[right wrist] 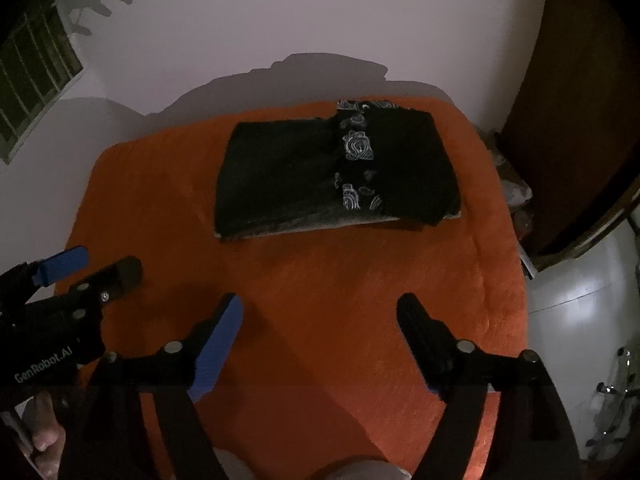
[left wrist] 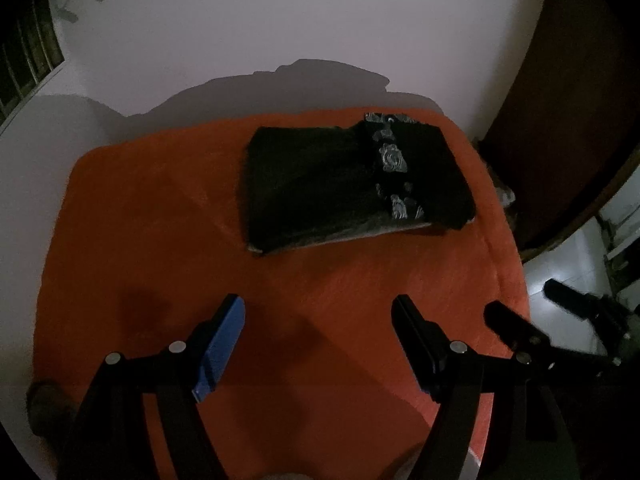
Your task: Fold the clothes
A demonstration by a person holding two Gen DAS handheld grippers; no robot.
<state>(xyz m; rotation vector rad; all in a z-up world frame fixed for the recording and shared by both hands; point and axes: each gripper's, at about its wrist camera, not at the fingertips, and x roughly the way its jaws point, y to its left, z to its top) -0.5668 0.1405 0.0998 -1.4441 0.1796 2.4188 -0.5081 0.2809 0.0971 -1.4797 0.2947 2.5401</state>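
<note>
A black folded cloth [left wrist: 356,188] lay on the orange blanket [left wrist: 160,220]. The left gripper [left wrist: 318,318] hung above the blanket with its jaws wide apart, holding nothing.

— Both views are dim and grainy, with dark fisheye corners bending the edges.
— Hard shadows fall on the pale wall [left wrist: 320,32]; glare brightens the floor [left wrist: 560,272] at right.

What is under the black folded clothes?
The black folded garment lies on the orange cloth. A pale edge peeks out beneath its near side; what that is stays hidden.
</note>
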